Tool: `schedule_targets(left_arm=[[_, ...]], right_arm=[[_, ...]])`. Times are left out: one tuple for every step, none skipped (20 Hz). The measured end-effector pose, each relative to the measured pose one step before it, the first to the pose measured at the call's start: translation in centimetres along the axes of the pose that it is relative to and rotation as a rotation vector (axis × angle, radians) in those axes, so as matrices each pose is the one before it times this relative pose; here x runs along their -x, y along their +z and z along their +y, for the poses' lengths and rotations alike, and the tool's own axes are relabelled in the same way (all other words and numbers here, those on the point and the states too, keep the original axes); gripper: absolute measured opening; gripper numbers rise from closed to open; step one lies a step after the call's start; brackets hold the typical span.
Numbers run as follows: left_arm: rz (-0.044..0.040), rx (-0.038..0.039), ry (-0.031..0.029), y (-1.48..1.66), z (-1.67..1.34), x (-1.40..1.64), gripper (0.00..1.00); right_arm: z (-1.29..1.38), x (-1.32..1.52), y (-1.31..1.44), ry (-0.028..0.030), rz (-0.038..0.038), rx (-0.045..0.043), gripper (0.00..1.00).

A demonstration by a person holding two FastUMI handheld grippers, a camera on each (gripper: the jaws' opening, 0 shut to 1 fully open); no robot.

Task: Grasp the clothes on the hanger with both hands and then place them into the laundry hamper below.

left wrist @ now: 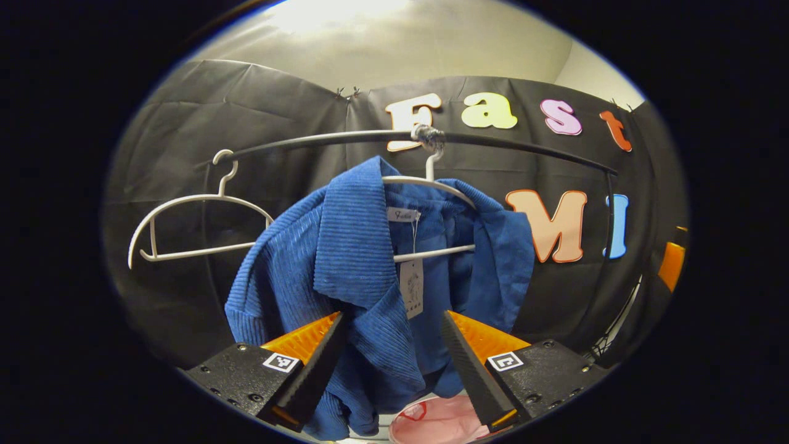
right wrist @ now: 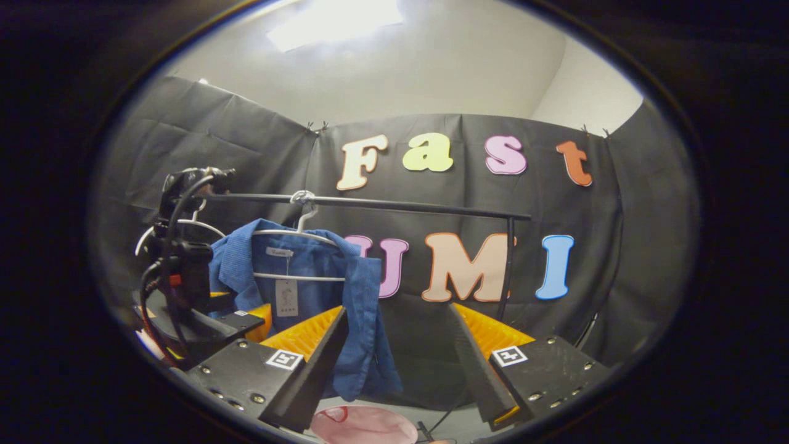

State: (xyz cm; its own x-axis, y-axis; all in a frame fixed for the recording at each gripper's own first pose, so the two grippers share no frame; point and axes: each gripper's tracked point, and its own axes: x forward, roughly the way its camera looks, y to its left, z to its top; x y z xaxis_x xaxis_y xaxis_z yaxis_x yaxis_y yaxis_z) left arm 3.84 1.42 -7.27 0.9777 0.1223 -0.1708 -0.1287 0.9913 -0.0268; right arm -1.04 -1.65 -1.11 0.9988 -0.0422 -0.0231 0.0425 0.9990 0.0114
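Black screwed claw (left wrist: 391, 354) blocks; square markers

The shirt (left wrist: 370, 271) is deep blue with a fine ribbed, corduroy-like pattern (its neck label and hanging tag are white). Its hanger (left wrist: 431, 185) is white, as is the bare hanger (left wrist: 191, 228) at nine o'clock. The rail (left wrist: 505, 145) is black. At six o'clock the hamper (left wrist: 431, 422) shows pale pink.

The blue ribbed cloth garment (left wrist: 370, 271) is seen to have a matt, corduroy-like surface (fine parallel ridges). A white paper tag (left wrist: 412, 287) is hung at its collar. The white hangers (left wrist: 191, 228) are smooth and slightly glossy. The thin dark rail (right wrist: 394, 204) appears smooth, with a metallic sheen. The pink hamper (left wrist: 434, 419) below looks like soft matt cloth.
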Motion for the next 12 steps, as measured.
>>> schedule_targets(left_arm=[[0.0115,0.00198,0.00583,-0.392,-0.016,-0.513,0.94],[0.00756,-0.00125,0.00743,-0.338,0.052,-0.555,0.92],[0.00316,-0.0037,0.01104,-0.139,0.187,-0.52,0.92],[0.00028,-0.0033,0.01172,-0.055,0.259,-0.613,0.89],[0.00161,0.00216,0.01266,-0.042,0.247,-0.527,0.82],[0.01277,0.00693,0.01629,-0.343,0.43,-0.405,0.78],[0.00907,0.00917,0.00907,-0.181,0.293,-0.395,0.73],[0.00645,0.00795,-0.00488,-0.135,-0.08,-0.297,0.7],[0.00089,0.00555,-0.00707,-0.014,0.063,-0.099,0.58],[0.00072,0.00462,0.00183,-0.082,0.331,-0.156,0.47],[0.00009,0.00154,0.00633,0.072,0.38,-0.079,0.35],[0.00349,-0.00377,0.00854,-0.024,0.36,0.025,0.23]], right_arm=[[-0.161,0.065,-0.105,-0.00475,0.00196,0.00273,0.96],[-0.162,-0.029,-0.118,-0.00542,0.00331,0.00277,0.96],[-0.219,-0.063,-0.136,-0.00601,0.00214,0.00198,0.96],[-0.192,0.031,-0.103,-0.0059,0.00181,-0.00068,0.96],[-0.17,-0.191,-0.163,-0.00391,0.00289,-0.00243,0.96],[-0.088,-0.152,-0.152,-0.00369,0.003,-0.0022,0.96],[-0.072,-0.077,-0.261,-0.0023,0.00388,-0.00177,0.96],[-0.022,-0.16,-0.201,-0.00004,0.00461,-0.00045,0.96],[-0.091,-0.185,-0.224,0.00032,0.0035,0.00054,0.96],[0.051,-0.278,-0.166,0.00232,0.00293,-0.00055,0.96],[0.214,-0.355,-0.224,0.00581,0.00334,-0.00234,0.96],[0.207,-0.453,-0.159,0.00776,0.00299,-0.00299,0.96]])
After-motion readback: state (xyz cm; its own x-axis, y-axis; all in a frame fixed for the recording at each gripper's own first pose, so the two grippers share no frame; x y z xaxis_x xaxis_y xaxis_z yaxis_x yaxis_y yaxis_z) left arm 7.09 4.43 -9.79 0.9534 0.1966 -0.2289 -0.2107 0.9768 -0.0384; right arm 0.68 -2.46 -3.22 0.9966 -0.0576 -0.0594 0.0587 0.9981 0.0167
